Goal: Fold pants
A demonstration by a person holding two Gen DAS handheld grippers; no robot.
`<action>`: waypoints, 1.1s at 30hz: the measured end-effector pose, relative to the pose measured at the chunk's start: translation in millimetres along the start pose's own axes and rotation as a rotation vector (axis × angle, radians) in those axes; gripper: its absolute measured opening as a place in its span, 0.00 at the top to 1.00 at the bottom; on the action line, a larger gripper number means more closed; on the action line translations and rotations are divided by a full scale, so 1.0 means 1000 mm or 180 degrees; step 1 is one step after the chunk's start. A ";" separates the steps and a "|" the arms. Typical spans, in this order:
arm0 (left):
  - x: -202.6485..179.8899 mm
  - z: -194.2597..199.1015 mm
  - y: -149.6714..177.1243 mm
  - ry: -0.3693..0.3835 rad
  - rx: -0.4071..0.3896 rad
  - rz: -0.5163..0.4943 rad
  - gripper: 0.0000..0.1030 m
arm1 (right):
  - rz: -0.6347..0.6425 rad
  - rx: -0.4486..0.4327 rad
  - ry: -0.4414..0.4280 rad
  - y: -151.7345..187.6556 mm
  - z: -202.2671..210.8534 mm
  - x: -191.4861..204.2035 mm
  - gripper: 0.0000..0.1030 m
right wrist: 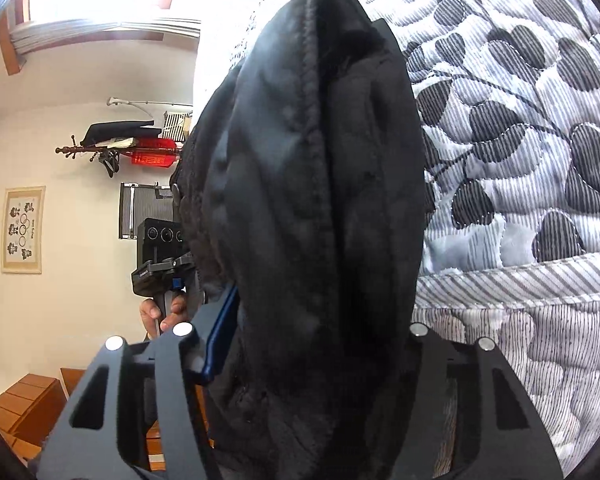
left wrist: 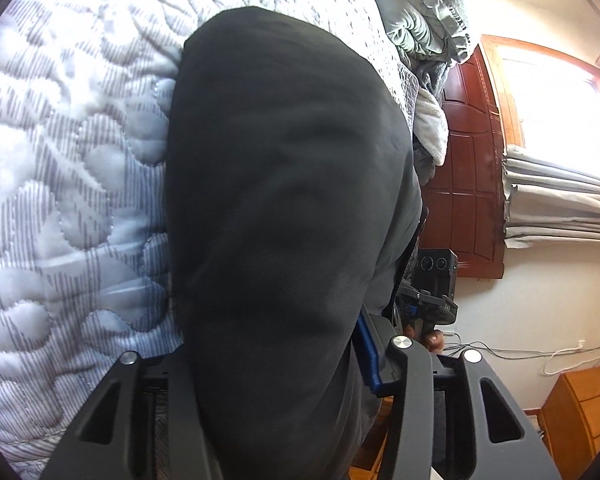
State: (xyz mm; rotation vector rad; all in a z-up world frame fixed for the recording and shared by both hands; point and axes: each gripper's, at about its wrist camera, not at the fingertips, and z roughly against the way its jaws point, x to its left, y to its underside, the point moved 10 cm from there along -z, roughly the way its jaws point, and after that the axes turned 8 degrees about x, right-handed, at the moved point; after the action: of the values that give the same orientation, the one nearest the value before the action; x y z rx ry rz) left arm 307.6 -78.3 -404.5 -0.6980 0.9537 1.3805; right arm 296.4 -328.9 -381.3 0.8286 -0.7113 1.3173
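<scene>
The black pants [left wrist: 284, 184] hang bunched over the edge of a quilted bed [left wrist: 68, 184] and fill the middle of both views. My left gripper [left wrist: 276, 320] is shut on a thick fold of them; its blue pad [left wrist: 367, 350] presses the cloth's right side, and the other finger is hidden under fabric. The right wrist view shows the pants [right wrist: 300, 184] with their fleecy lining and a seam. My right gripper [right wrist: 312, 320] is shut on that bundle, blue pad [right wrist: 220, 336] against its left side. Each view shows the other gripper's body beside the pants, held by a hand [right wrist: 156, 312].
Crumpled grey bedding [left wrist: 424, 20] lies at the far end of the bed, beside a dark red wooden panel [left wrist: 468, 184] and a bright window [left wrist: 556, 108]. A wooden dresser [left wrist: 580, 408] and cables [left wrist: 540, 356] are low on the right. A coat rack [right wrist: 112, 144] and picture [right wrist: 23, 230] hang on the wall.
</scene>
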 end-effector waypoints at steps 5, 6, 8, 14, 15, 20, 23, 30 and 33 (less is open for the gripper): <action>-0.005 -0.002 -0.001 -0.0027 -0.0036 -0.0011 0.59 | 0.0017 -0.0058 0.0012 0.011 0.000 0.000 0.52; -0.006 -0.002 0.001 -0.0036 -0.0041 -0.0021 0.60 | 0.0015 -0.0071 0.0011 0.013 0.001 -0.001 0.53; -0.009 -0.002 0.001 -0.0063 -0.0050 -0.0048 0.61 | 0.0010 -0.0091 0.0019 0.012 0.001 0.000 0.55; -0.016 0.000 0.000 -0.0119 -0.0070 -0.0064 0.63 | 0.0030 -0.0137 0.0009 0.019 0.006 -0.001 0.59; -0.017 0.000 0.001 -0.0133 -0.0075 -0.0066 0.64 | 0.0031 -0.0140 0.0008 0.020 0.006 0.000 0.60; -0.022 0.003 0.005 -0.0167 -0.0093 -0.0088 0.65 | 0.0038 -0.0159 0.0022 0.023 0.008 0.012 0.61; -0.029 0.008 0.008 -0.0171 -0.0122 -0.0128 0.65 | 0.0078 -0.0162 0.0035 0.024 0.009 0.021 0.62; -0.047 0.035 0.013 -0.0135 -0.0255 -0.0244 0.65 | 0.0242 -0.0186 0.0061 0.018 0.011 0.060 0.62; -0.054 0.053 0.011 -0.0135 -0.0339 -0.0286 0.65 | 0.0339 -0.0179 0.0089 0.005 0.007 0.081 0.62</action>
State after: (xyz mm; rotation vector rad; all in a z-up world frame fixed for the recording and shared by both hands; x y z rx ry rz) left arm 308.0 -57.7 -330.9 -0.7794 0.8104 1.3687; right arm 301.7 -291.6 -308.7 0.7339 -0.7758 1.3953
